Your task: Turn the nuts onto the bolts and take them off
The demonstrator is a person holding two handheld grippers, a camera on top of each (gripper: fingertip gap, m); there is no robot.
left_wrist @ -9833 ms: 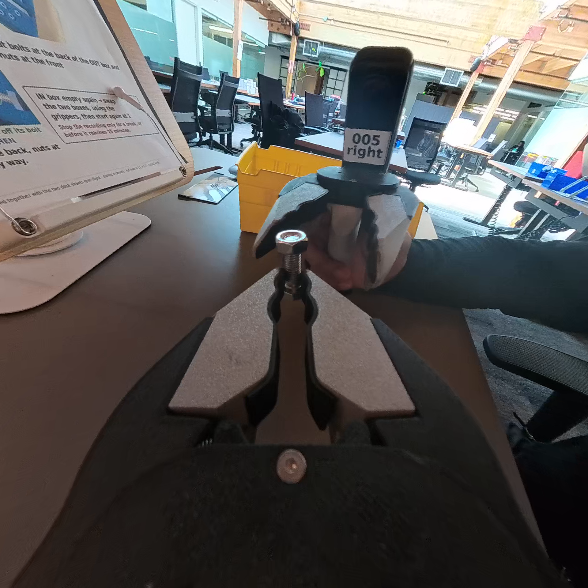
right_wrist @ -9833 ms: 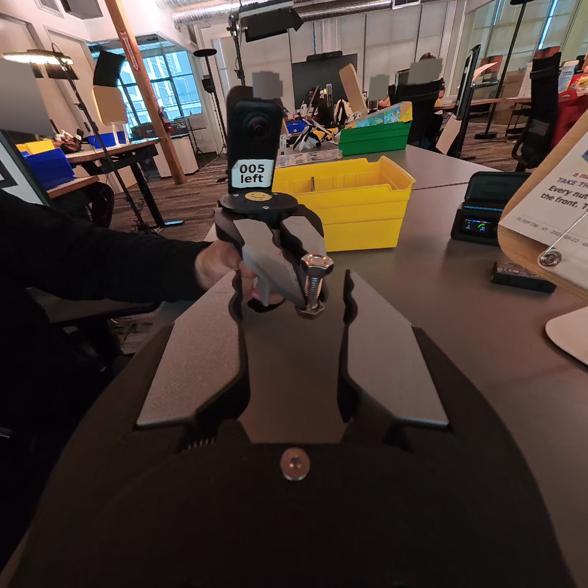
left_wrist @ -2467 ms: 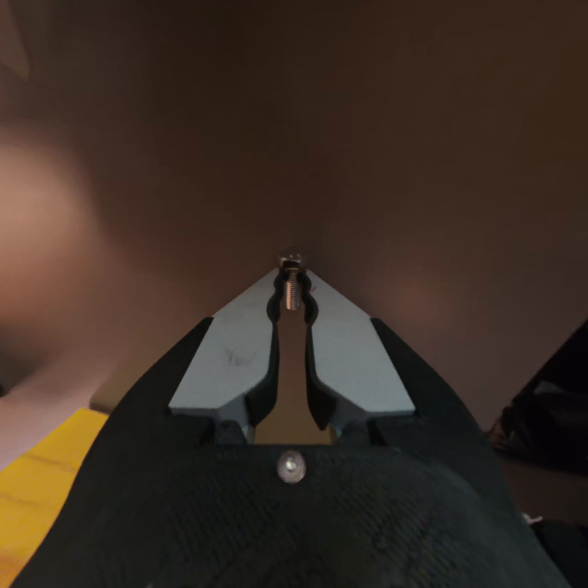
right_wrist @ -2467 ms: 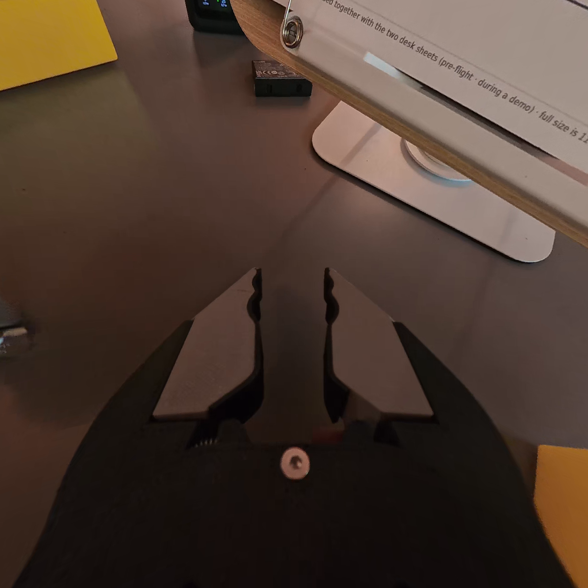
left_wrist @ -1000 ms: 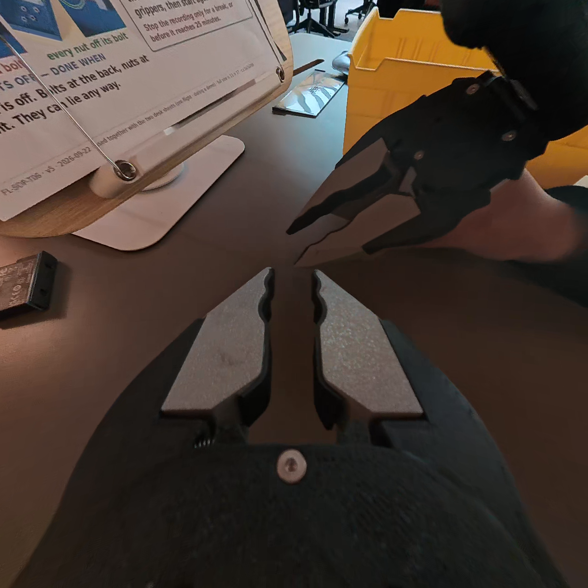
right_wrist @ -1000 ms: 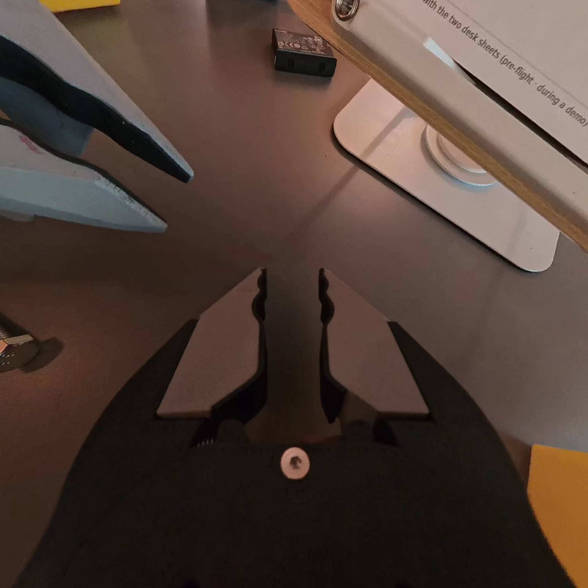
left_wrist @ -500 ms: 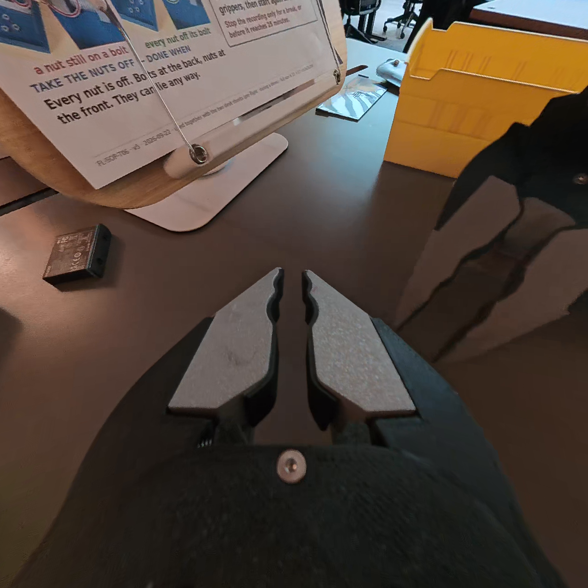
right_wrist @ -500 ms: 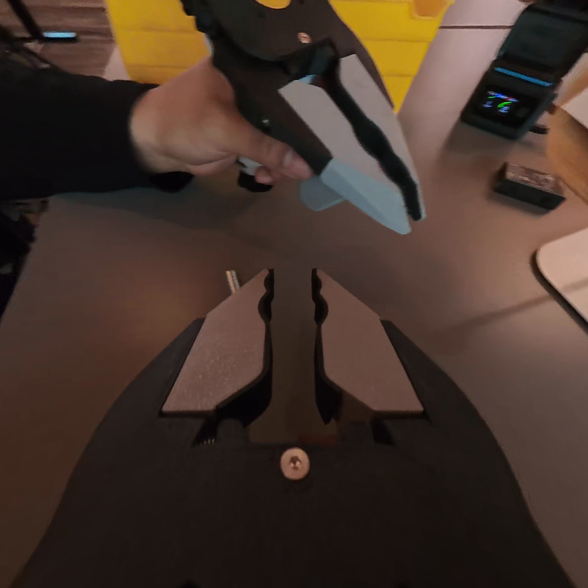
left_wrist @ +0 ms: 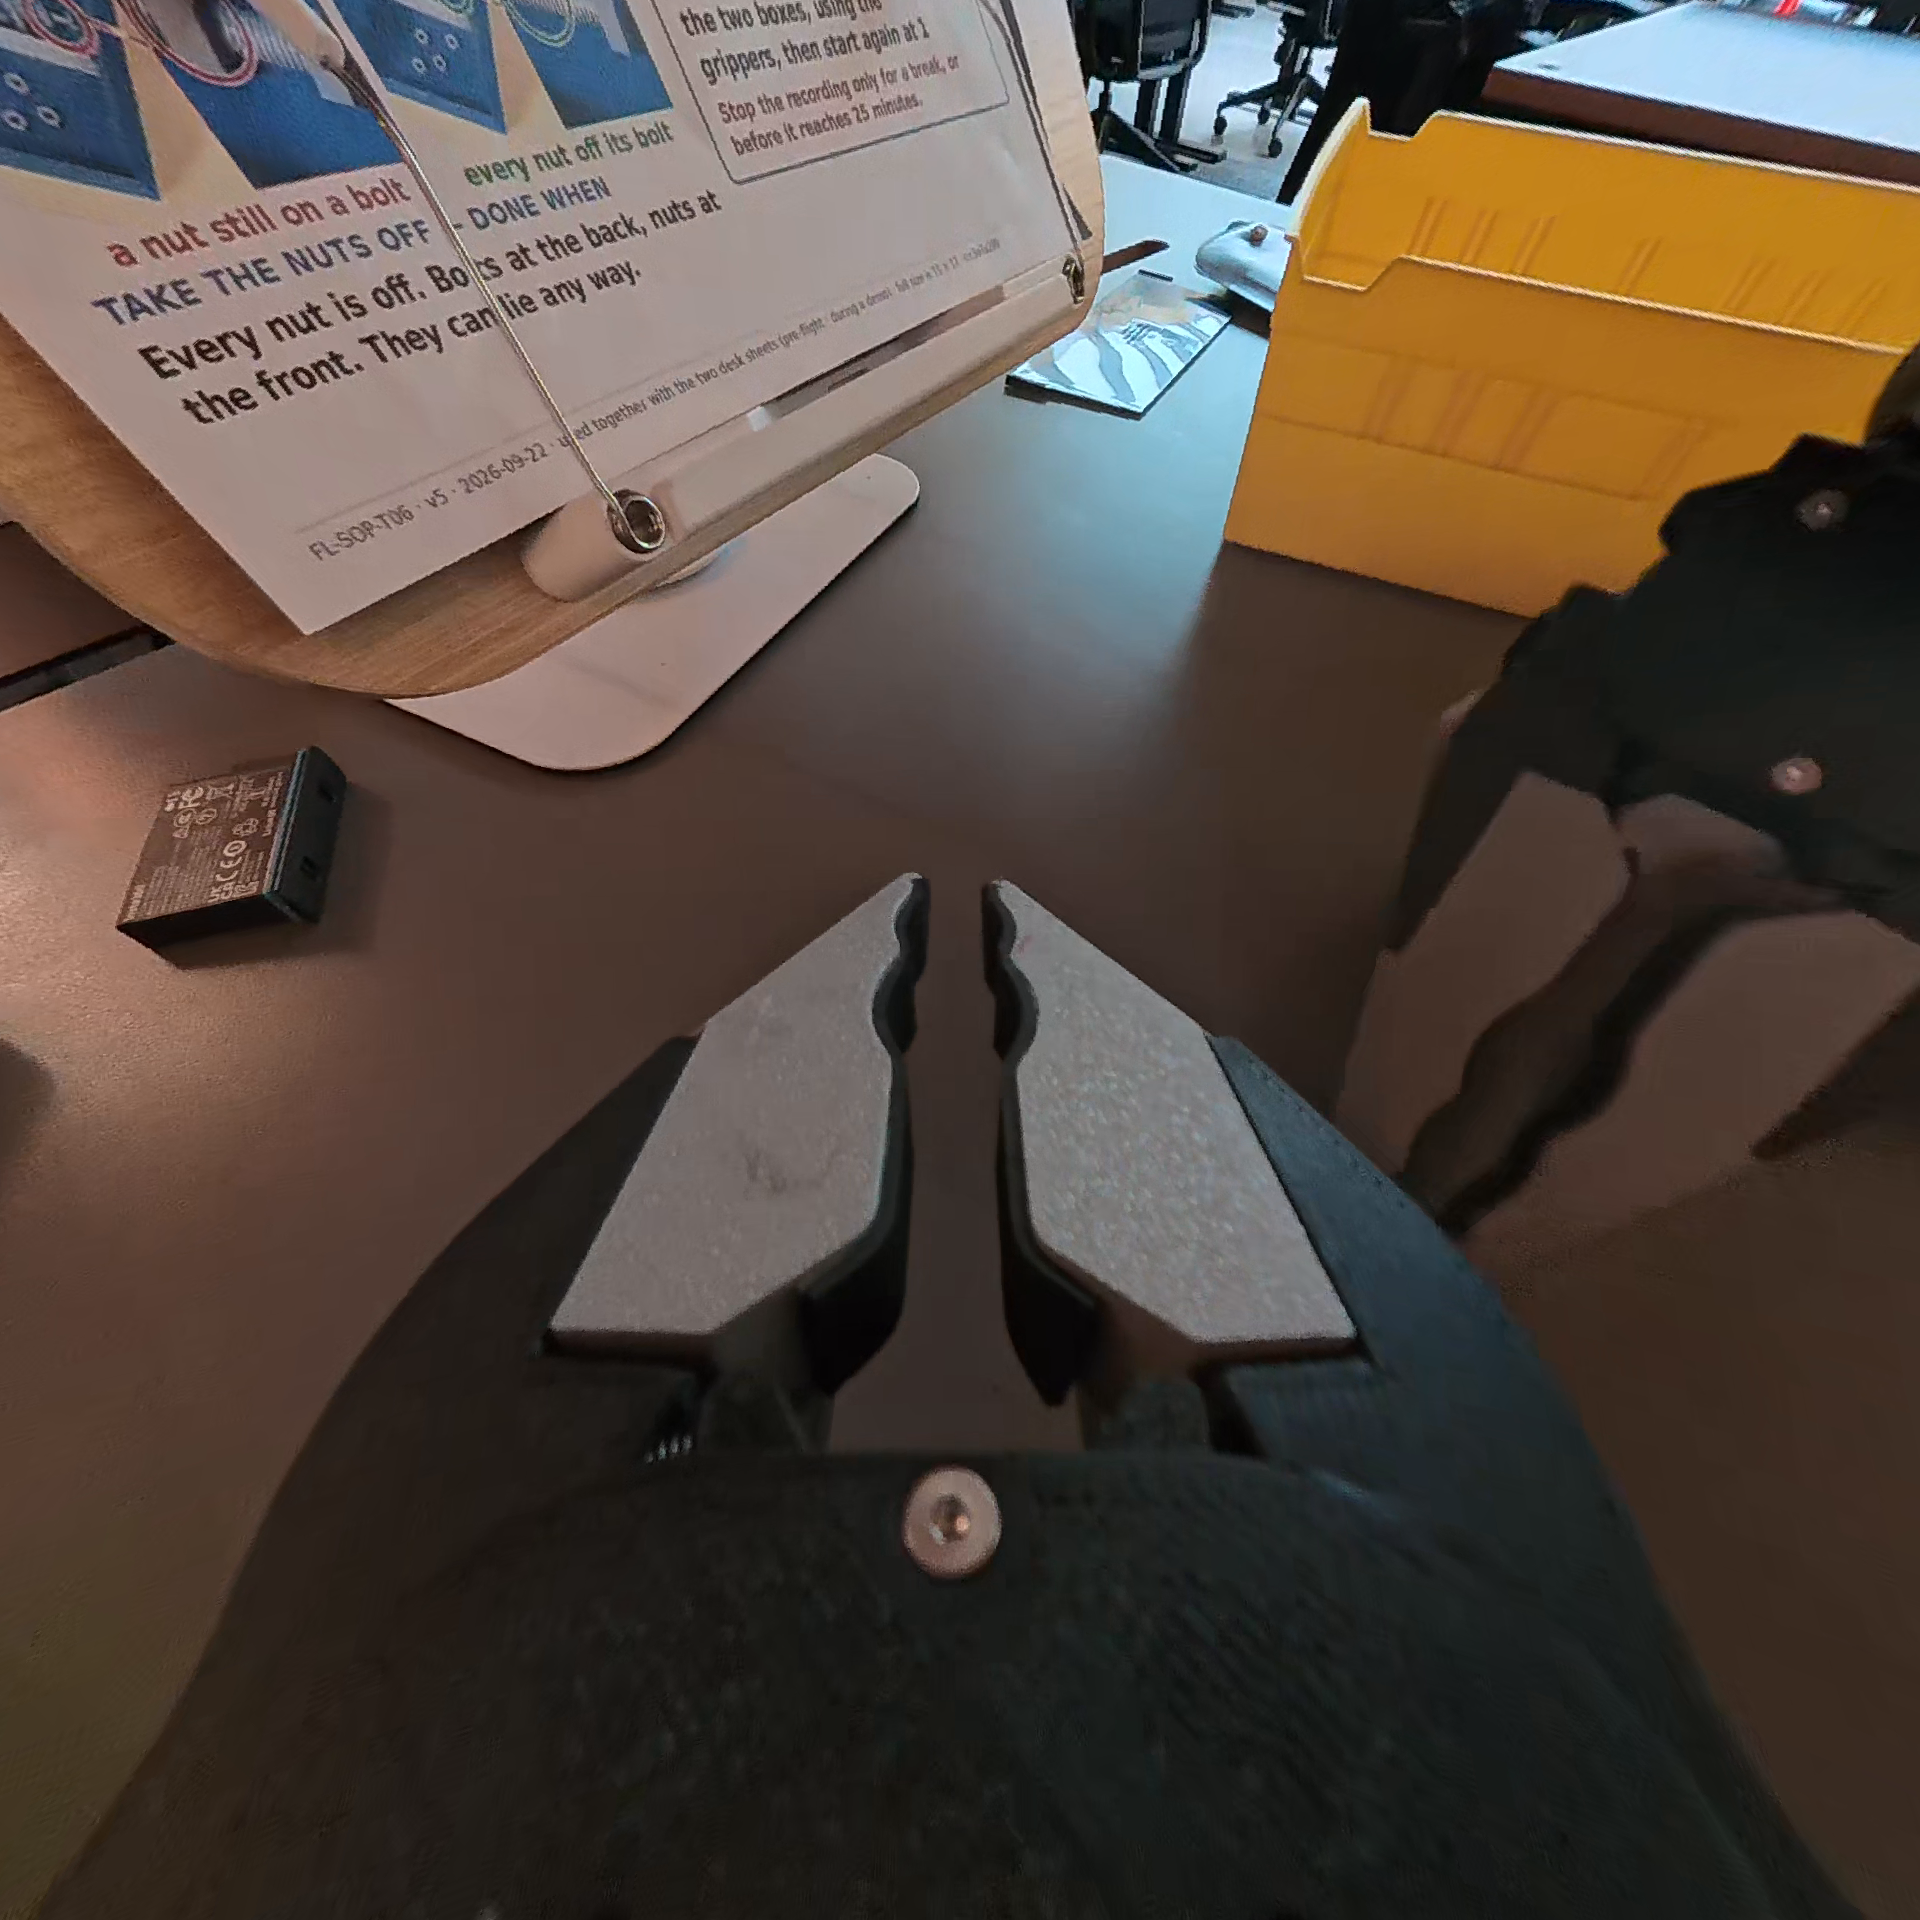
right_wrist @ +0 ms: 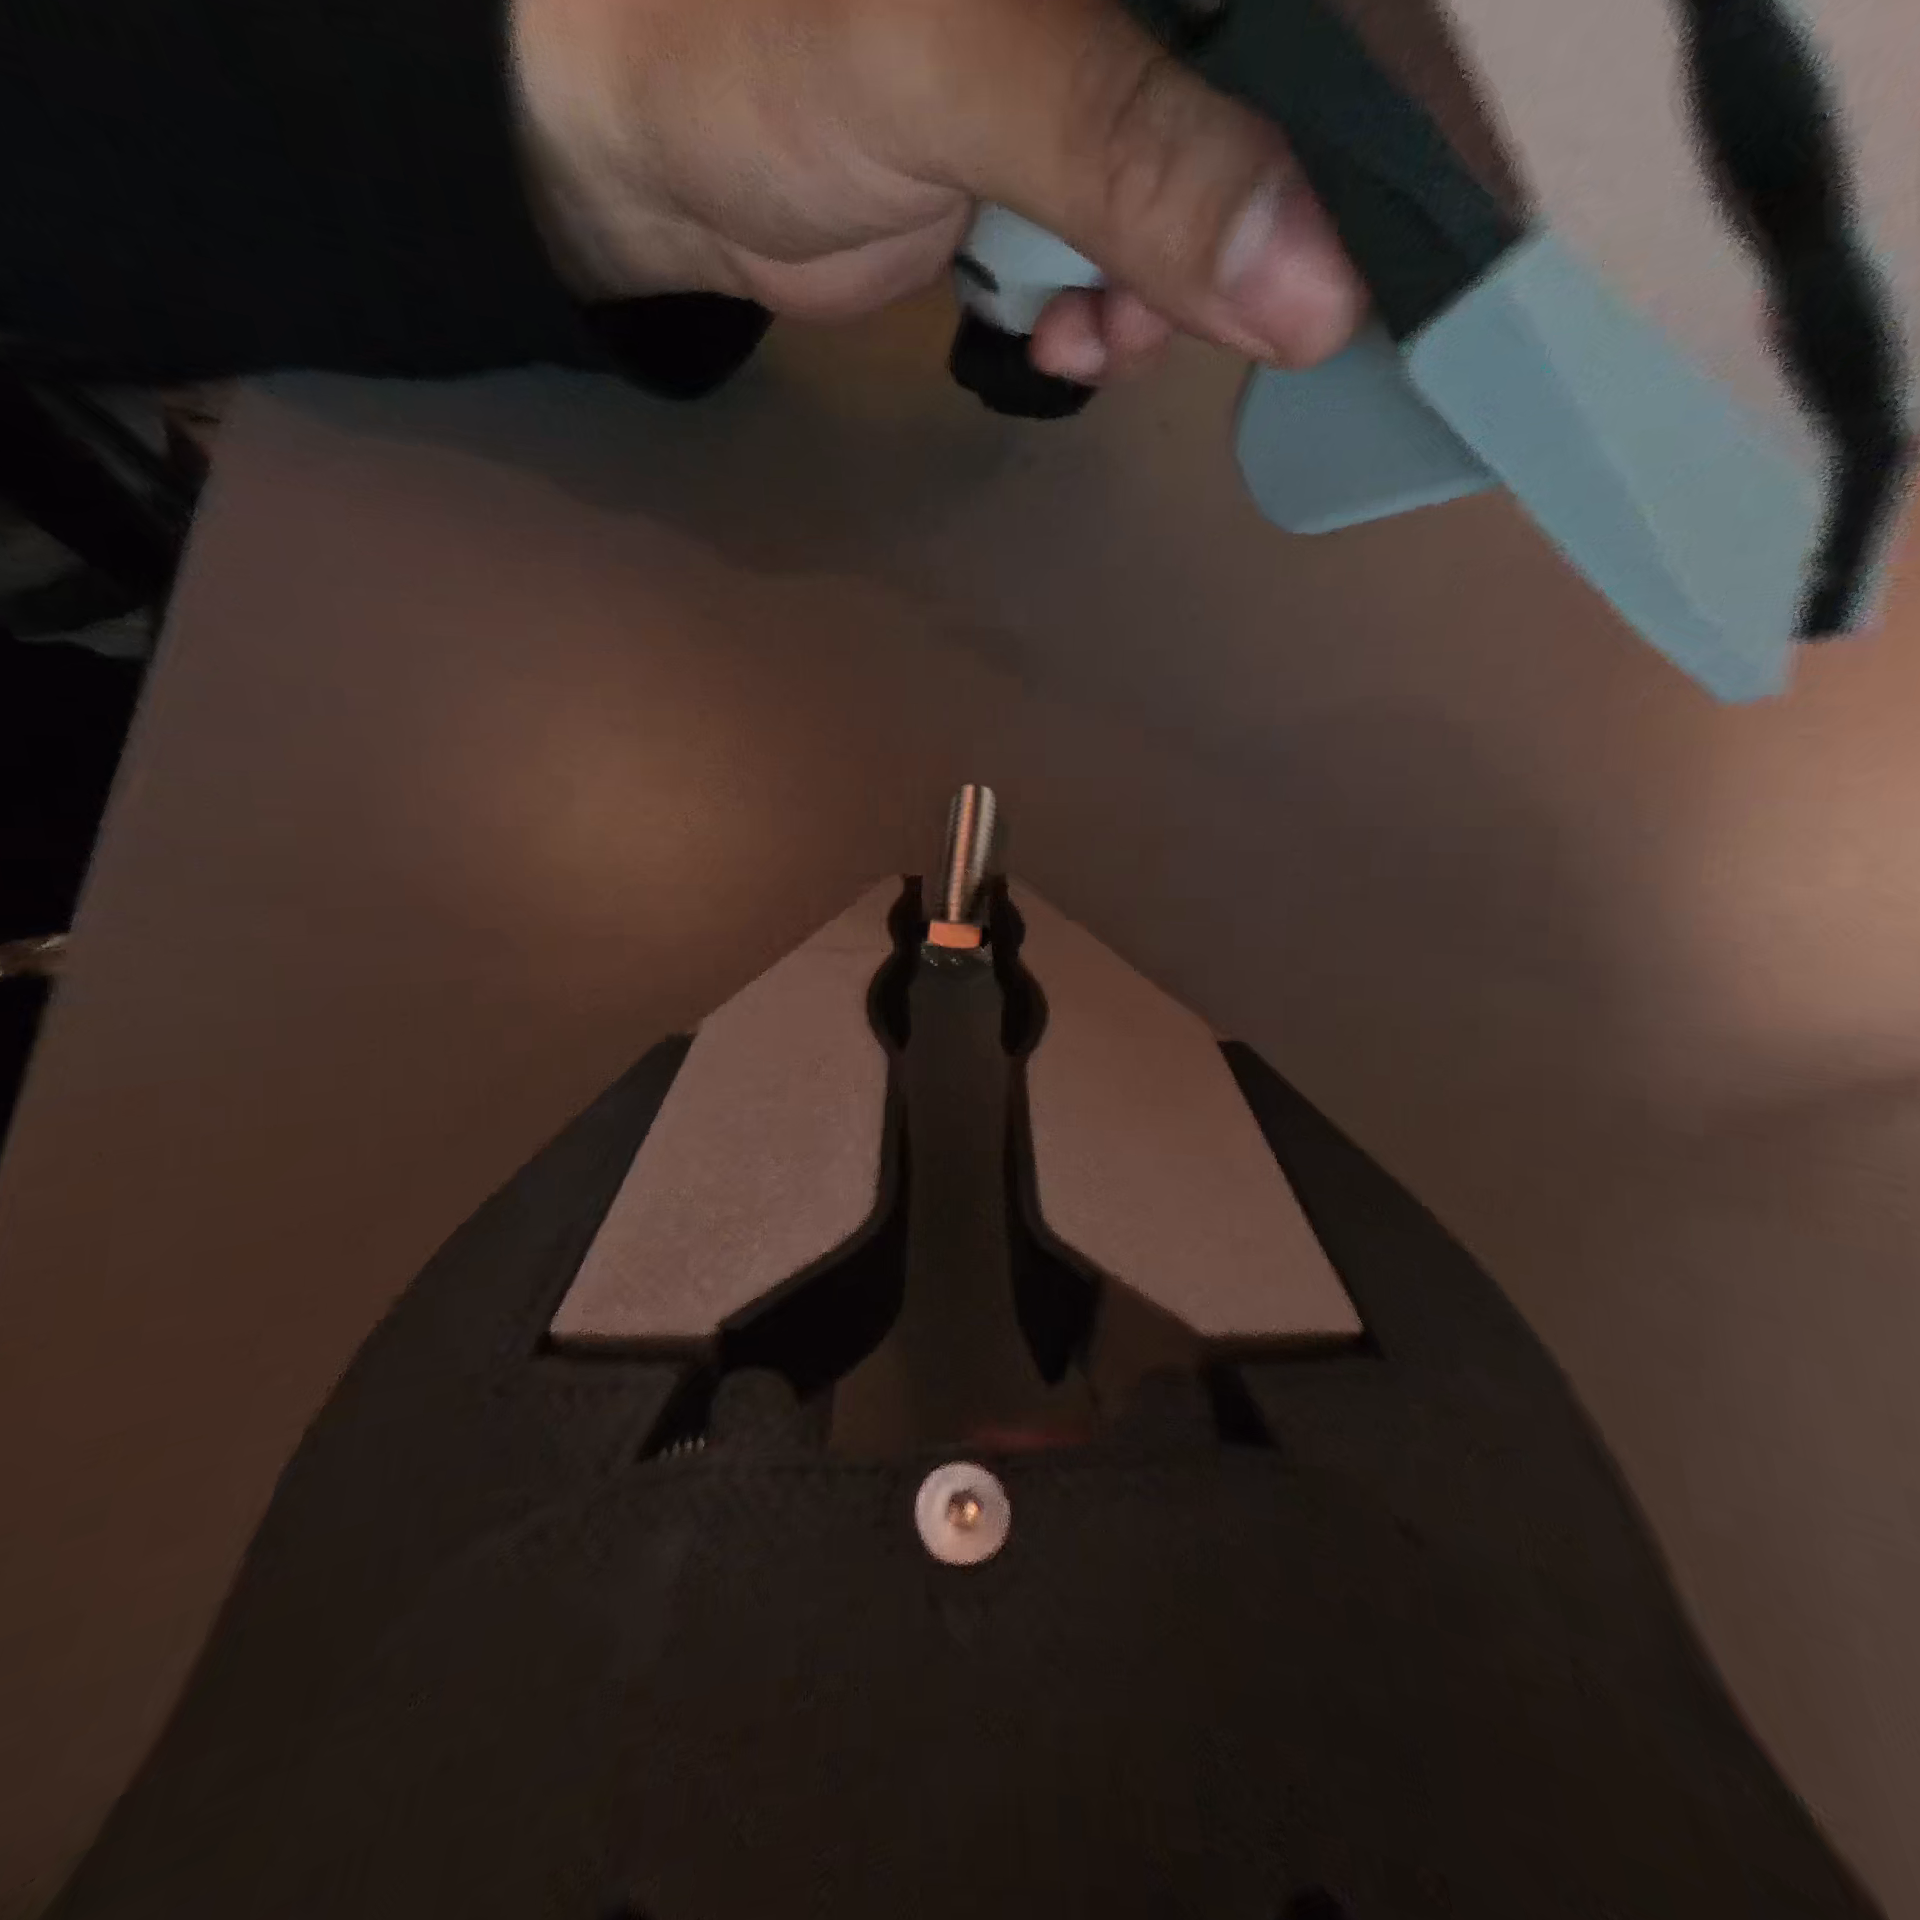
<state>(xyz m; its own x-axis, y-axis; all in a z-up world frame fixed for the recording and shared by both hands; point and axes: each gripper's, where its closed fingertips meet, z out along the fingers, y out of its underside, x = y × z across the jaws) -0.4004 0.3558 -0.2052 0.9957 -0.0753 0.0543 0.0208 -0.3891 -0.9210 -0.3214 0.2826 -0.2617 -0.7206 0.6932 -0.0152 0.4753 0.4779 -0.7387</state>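
My right gripper (right_wrist: 954,909) is shut on a silver bolt (right_wrist: 971,836), low over the brown table (right_wrist: 520,831). The threaded shaft sticks out past the fingertips, and an orange band (right_wrist: 954,935) shows between them. No nut is in view. My left gripper (left_wrist: 954,896) is empty and almost shut, with a narrow slit between the tips, above the table (left_wrist: 623,987). In the right wrist view the left gripper (right_wrist: 1558,468) and the hand holding it hang above and to the right of the bolt. In the left wrist view the right gripper's black body (left_wrist: 1714,727) is at the right edge.
A yellow bin (left_wrist: 1558,364) stands at the back right. A wooden sheet stand (left_wrist: 520,312) on a white base (left_wrist: 675,665) is at the back left. A black battery pack (left_wrist: 234,852) lies to the left. A dark sleeve (right_wrist: 260,156) fills the top left of the right wrist view. Spacing between my two grippers at the tips: around 12 cm. The white base (left_wrist: 675,665) lies some 15 cm from my left tips, 25 cm from my right tips.
My right gripper dropped onto the bolt that lay left of its fingers and closed on it. My left gripper narrowed its gap and stays empty.
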